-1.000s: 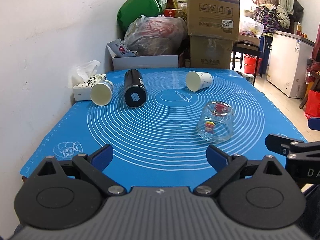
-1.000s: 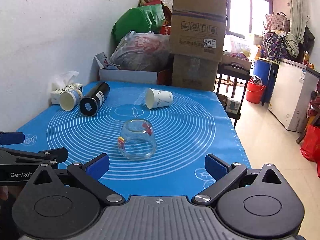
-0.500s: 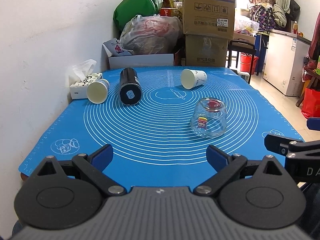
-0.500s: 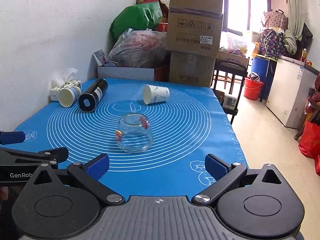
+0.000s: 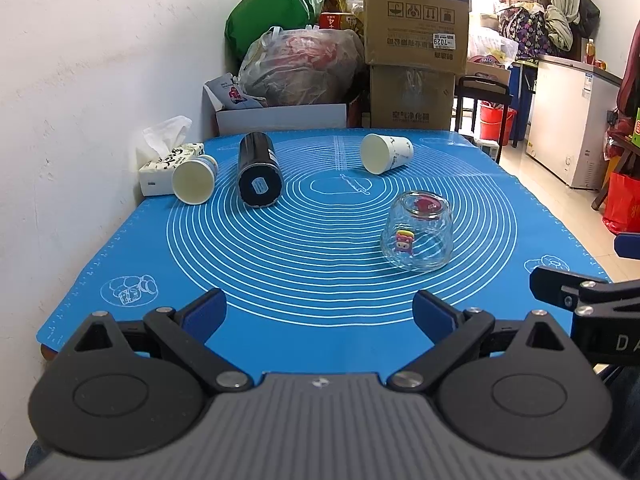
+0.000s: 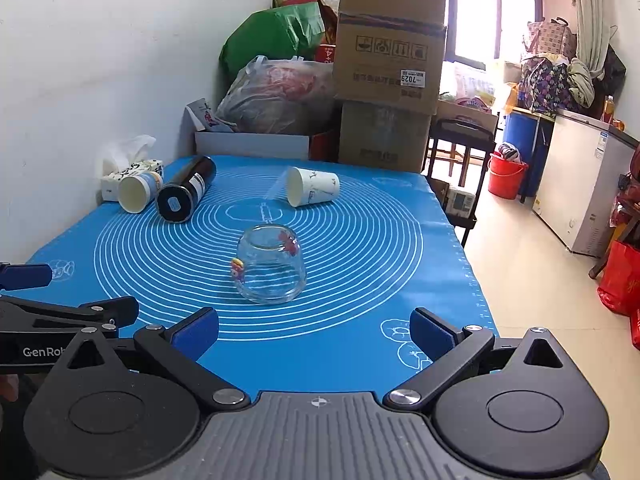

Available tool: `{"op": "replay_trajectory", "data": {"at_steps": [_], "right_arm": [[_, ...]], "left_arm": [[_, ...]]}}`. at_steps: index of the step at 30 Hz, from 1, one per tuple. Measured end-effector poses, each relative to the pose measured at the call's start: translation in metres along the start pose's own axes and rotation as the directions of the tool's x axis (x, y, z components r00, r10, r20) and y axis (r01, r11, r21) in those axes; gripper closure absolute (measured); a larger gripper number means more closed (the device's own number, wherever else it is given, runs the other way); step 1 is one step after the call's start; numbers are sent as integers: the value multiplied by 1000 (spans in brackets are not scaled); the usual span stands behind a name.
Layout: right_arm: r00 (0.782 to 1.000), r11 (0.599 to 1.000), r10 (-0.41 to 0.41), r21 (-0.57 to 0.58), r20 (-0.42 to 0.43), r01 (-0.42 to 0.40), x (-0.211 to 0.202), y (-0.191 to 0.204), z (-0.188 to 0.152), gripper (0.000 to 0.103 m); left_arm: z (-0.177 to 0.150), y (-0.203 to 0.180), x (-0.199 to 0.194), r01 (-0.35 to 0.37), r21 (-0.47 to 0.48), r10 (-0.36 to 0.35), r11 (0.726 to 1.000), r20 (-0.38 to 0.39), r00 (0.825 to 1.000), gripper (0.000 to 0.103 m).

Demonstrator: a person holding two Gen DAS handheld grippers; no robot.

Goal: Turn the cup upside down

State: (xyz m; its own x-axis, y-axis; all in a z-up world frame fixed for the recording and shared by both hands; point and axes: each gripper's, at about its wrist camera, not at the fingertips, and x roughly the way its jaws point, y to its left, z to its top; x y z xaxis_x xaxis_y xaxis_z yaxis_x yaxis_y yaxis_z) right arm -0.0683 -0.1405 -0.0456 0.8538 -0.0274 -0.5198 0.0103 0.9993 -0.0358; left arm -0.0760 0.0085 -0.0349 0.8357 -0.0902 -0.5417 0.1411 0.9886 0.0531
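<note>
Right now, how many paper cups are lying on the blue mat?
2. One paper cup lies beside the tissue box at the far left; the other paper cup lies far right of the black bottle. None seems hidden.

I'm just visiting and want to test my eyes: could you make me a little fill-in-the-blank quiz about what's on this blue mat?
1. The glass cup stands with its mouth facing ____.
2. The number of paper cups lying on their sides is ____.
3. The black bottle lies on its ____.
4. Both grippers' fingers are spread ____, holding nothing.

Missing words: down; two; side; open
</note>
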Motion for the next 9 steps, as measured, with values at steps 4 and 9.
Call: {"op": "replay_trajectory", "data": {"at_steps": [4, 9], "right_arm": [[1000, 1000, -1, 1, -2, 1, 1, 0, 0, 0], [1000, 1000, -2, 1, -4, 2, 1, 0, 0, 0]], "left_arm": [[0, 0, 0, -1, -1, 1, 1000, -1, 1000, 4], [-1, 0, 2, -3, 0, 3, 1000, -5, 1000, 4]]}}
